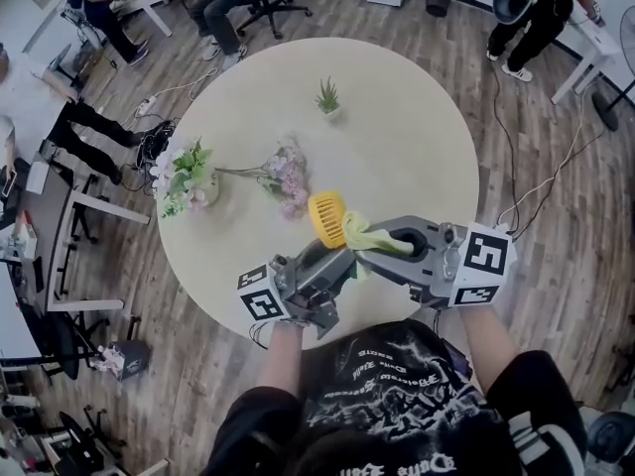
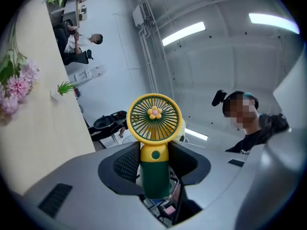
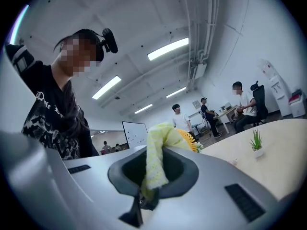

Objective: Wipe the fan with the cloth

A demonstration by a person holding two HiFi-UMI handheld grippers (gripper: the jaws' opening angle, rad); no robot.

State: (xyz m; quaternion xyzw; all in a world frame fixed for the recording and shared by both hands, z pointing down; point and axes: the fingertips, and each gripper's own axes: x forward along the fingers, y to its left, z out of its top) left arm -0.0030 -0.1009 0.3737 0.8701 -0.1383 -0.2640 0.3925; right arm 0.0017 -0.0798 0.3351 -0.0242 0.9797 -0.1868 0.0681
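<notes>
flower on fan, left gripper view only.

Bright, even ceiling-strip lighting, soft shadows — fisheye bending, dark vignetted corners, faces mosaicked

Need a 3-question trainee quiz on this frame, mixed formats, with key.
1. True or false: the left gripper holds the fan by its green handle.
2. What is between the right gripper's fingers? A) cloth B) sponge C) nothing
3. Fill in: the small potted plant stands on the ___.

Key: 1 true; 2 A; 3 table.
</notes>
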